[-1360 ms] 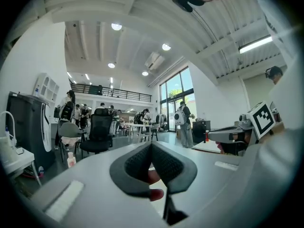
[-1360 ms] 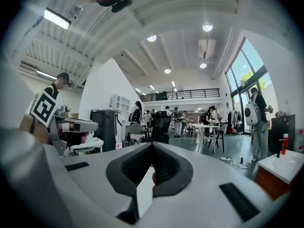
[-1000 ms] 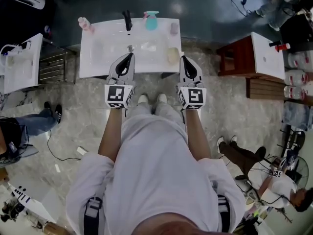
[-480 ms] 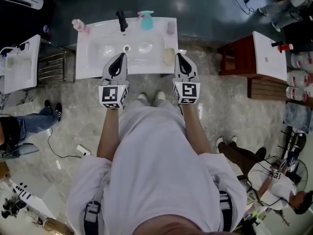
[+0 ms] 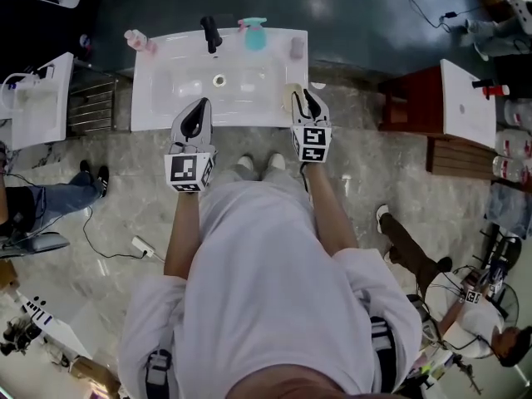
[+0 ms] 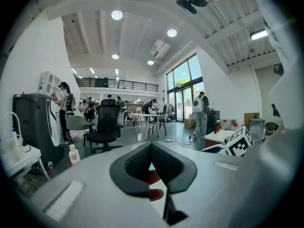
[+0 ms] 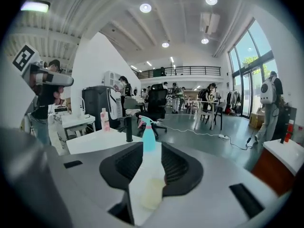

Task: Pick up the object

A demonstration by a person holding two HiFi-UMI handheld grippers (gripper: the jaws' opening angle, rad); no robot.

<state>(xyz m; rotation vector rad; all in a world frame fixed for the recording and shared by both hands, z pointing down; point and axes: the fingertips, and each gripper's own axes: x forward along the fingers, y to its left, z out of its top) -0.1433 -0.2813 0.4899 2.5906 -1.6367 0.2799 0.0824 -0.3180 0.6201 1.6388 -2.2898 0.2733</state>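
Note:
A pale yellow oval pad lies on the right rim of the white washbasin. My right gripper hangs right beside and over it. In the right gripper view the pad shows low in the gap between the jaws of the right gripper. These jaws have just been opening, stand a little apart, and do not press on the pad. My left gripper hovers at the basin's front edge. In its own view the left gripper has its tips together and holds nothing.
At the basin's back stand a black tap, a teal spray bottle, a pink bottle and a small pale thing. A red-brown cabinet is to the right, another white basin to the left. People stand around.
My right gripper has gone forward and down to the yellow pad at the basin's right rim, and its jaws have parted a little. The left gripper has hardly shifted.

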